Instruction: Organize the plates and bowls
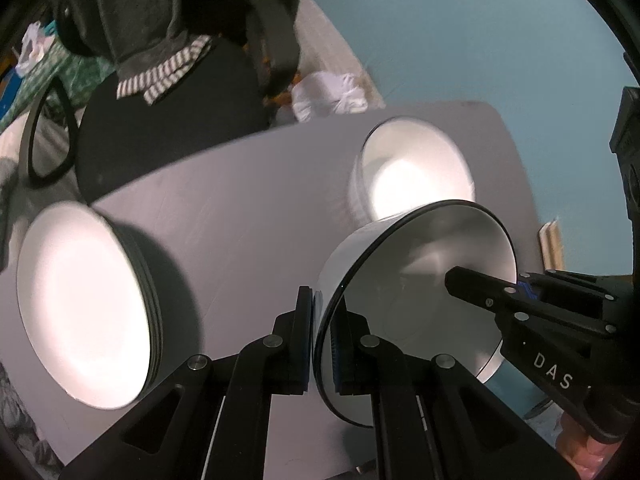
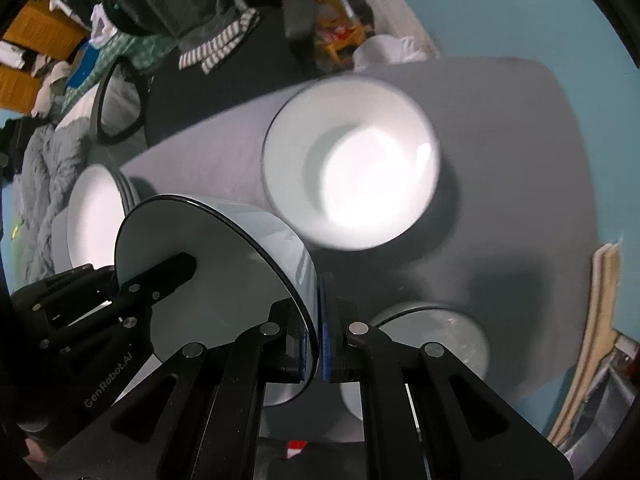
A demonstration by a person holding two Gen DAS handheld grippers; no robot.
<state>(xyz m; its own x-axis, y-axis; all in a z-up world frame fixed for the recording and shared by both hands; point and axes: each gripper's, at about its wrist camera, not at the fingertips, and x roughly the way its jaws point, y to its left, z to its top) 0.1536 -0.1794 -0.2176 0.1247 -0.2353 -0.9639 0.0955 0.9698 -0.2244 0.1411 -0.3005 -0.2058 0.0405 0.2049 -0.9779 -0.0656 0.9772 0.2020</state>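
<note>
Both grippers hold one white bowl with a thin dark rim (image 1: 420, 280), lifted above the grey table (image 1: 248, 200). My left gripper (image 1: 322, 344) is shut on its near rim. My right gripper (image 2: 316, 340) is shut on the opposite rim, and the bowl shows in the right wrist view (image 2: 224, 264). A stack of white bowls (image 1: 416, 168) stands behind the held bowl; it also shows in the right wrist view (image 2: 360, 168). A stack of white plates (image 1: 84, 304) lies at the table's left and shows in the right wrist view (image 2: 96, 216).
Another pale bowl (image 2: 436, 336) sits on the table under my right gripper. A black office chair (image 1: 168, 112) draped with clothes stands beyond the table's far edge. Wooden boards (image 2: 600, 320) lean at the right. The floor is blue.
</note>
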